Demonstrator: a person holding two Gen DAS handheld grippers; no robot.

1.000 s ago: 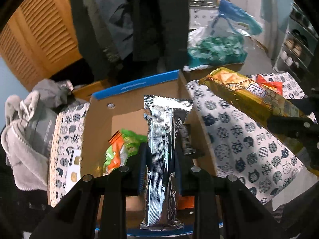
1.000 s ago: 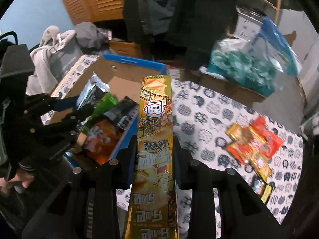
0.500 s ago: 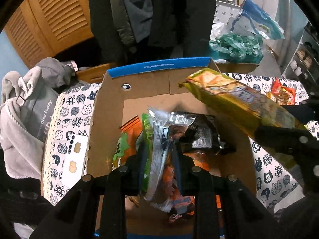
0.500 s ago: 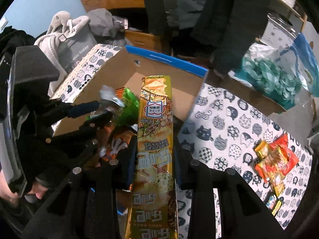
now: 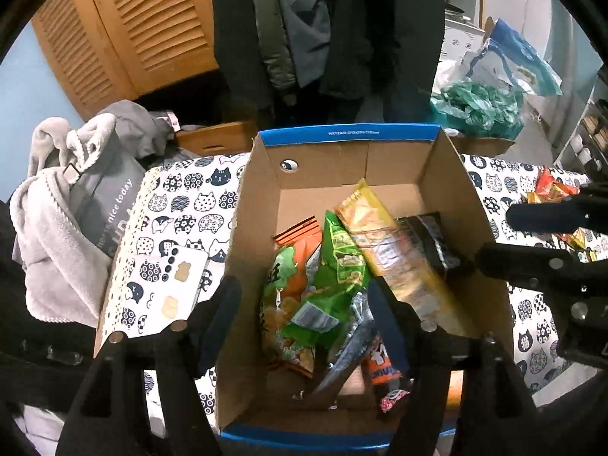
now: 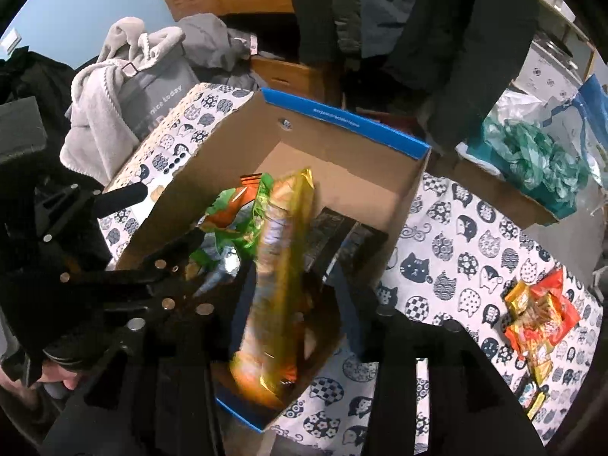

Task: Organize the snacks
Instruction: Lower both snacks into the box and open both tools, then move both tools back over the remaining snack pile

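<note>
A cardboard box with blue rims (image 5: pixel 342 135) (image 6: pixel 342 121) sits on the cat-print cloth and holds several snacks. The long yellow snack pack (image 5: pixel 395 262) (image 6: pixel 277 266) lies blurred inside it, free of any finger. The silver packet (image 5: pixel 349 349) lies among green (image 5: pixel 334 285) and orange packets. My left gripper (image 5: pixel 304 304) is open above the box's near end. My right gripper (image 6: pixel 296 296) is open over the box; it also shows in the left wrist view (image 5: pixel 539 243) at the right.
A pile of red and yellow snacks (image 6: pixel 539 315) lies on the cloth right of the box. A phone (image 5: pixel 171 288) lies left of the box. Grey clothes (image 5: pixel 68 205) hang at the left edge. A bag with green stuff (image 6: pixel 532 159) stands behind.
My left gripper opened and let the silver packet fall into the box. My right gripper moved over the box, opened and dropped the long yellow pack in.
</note>
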